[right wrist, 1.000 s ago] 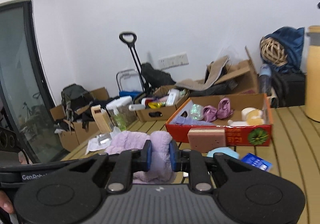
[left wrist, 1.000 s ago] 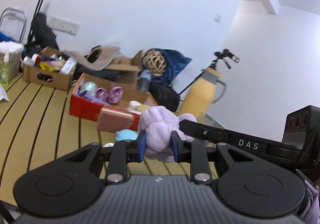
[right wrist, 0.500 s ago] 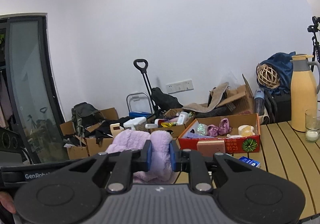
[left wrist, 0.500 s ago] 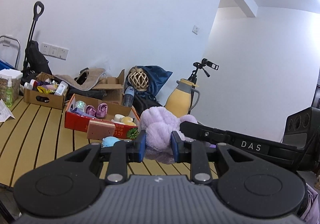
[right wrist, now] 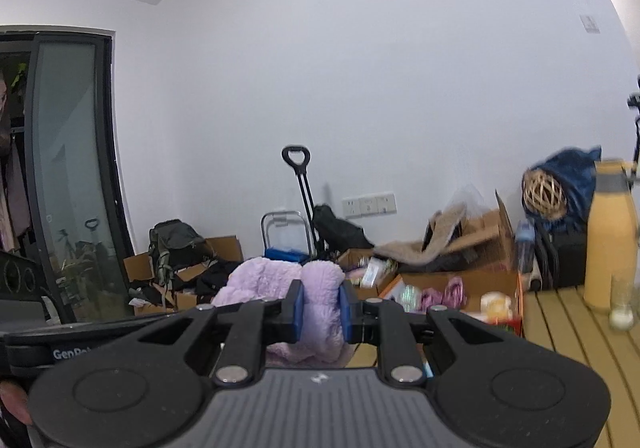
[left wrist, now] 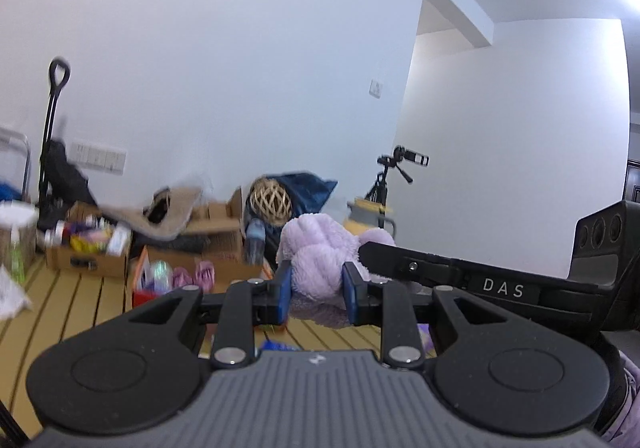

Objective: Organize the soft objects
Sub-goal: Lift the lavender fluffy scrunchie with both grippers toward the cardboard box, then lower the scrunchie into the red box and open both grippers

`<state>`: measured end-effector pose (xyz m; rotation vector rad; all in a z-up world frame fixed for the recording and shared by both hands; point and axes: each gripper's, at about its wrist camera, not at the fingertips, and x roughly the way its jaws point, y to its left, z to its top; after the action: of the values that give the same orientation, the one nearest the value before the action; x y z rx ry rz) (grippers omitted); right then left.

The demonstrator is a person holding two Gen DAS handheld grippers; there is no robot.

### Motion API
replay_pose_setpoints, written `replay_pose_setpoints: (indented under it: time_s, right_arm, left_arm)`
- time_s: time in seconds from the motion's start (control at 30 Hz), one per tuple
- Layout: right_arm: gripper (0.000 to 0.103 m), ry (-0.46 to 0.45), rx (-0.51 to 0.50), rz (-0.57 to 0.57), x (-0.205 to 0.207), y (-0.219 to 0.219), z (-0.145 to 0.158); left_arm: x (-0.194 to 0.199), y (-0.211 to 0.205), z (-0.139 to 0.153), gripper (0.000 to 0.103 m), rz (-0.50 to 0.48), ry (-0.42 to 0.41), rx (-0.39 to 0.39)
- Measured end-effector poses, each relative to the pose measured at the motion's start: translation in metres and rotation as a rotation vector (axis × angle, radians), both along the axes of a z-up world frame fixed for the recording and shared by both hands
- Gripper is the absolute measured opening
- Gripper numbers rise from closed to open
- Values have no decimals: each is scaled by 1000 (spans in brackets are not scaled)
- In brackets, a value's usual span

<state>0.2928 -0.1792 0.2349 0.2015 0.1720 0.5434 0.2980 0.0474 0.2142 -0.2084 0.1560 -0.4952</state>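
Observation:
A fluffy lilac plush cloth (left wrist: 320,248) hangs in the air above the slatted wooden table (left wrist: 72,296), held at both ends. My left gripper (left wrist: 317,288) is shut on one end, its blue pads pressing the pile. My right gripper (right wrist: 320,304) is shut on the other end of the lilac plush cloth (right wrist: 280,280). In the left wrist view the right gripper's black body crosses from the right, just behind the cloth. Both grippers point nearly level, well above the tabletop.
A red cardboard tray (right wrist: 516,312) with pink slippers and small soft items lies on the table (right wrist: 560,312). A yellow thermos (right wrist: 612,236) and a glass (right wrist: 622,302) stand at the right. Cardboard boxes (left wrist: 86,260), a wicker ball (left wrist: 271,199), a trolley handle (right wrist: 298,184) and a tripod (left wrist: 394,176) crowd the wall.
Both grippers have risen with the lilac cloth still clamped; the table and the red tray have sunk lower in both views. The grips are unchanged.

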Motion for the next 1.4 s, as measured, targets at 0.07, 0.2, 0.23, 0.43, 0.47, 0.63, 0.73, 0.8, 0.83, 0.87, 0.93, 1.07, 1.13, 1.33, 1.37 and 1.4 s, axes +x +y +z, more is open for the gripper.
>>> replay_pose_setpoints:
  time_s: [0.07,0.2,0.23,0.43,0.47,0.63,0.73,0.8,0.83,0.87,0.93,1.07,1.13,1.33,1.37,1.4]
  right_arm:
    - [18,-23,3,3,19,0,13]
    - [18,-23,13,10,83,3,36]
    - [18,-11,18,15,103,4,40]
    - [18,143,70,61,237,3,50]
    - [18,170,68,59,261,4,48]
    - [18,326,63,52,366,13,16]
    - [18,422,59,34,422,19,-20]
    - [18,489,46,18,456,26,-50]
    - [18,529,43,11,474,31,-68]
    - [18,566,34,3,489,36,-89]
    - [18,642,2,-11,518,49,-128]
    - [18,735,-85,-31,548,71,-184]
    - [18,758,-135,-49,556,80,-201]
    - [28,765,-144,-71,564,82,-214]
    - [33,758,-144,-74,562,79,-210]
    - [36,743,-153,-78,558,78,-205]
  left_arm:
    - [28,3,13,26,-4,-6,0]
    - [102,10,29,27,-13,54,-25]
    - [120,12,31,27,-13,72,-31]
    - [248,25,32,27,-3,218,-31]
    - [270,26,28,27,-1,249,-31]
    - [366,28,-12,27,20,375,12]
    - [425,31,-57,27,35,488,14]
    - [453,31,-87,27,49,546,38]
    - [467,33,-105,27,62,583,42]
    - [480,34,-122,27,71,614,55]
    - [497,34,-150,27,100,654,105]
    - [516,33,-183,33,142,672,186]
    - [513,28,-187,36,143,618,249]
    - [504,24,-179,51,166,606,270]
    - [500,25,-173,55,160,597,266]
    - [498,24,-165,55,158,584,267]
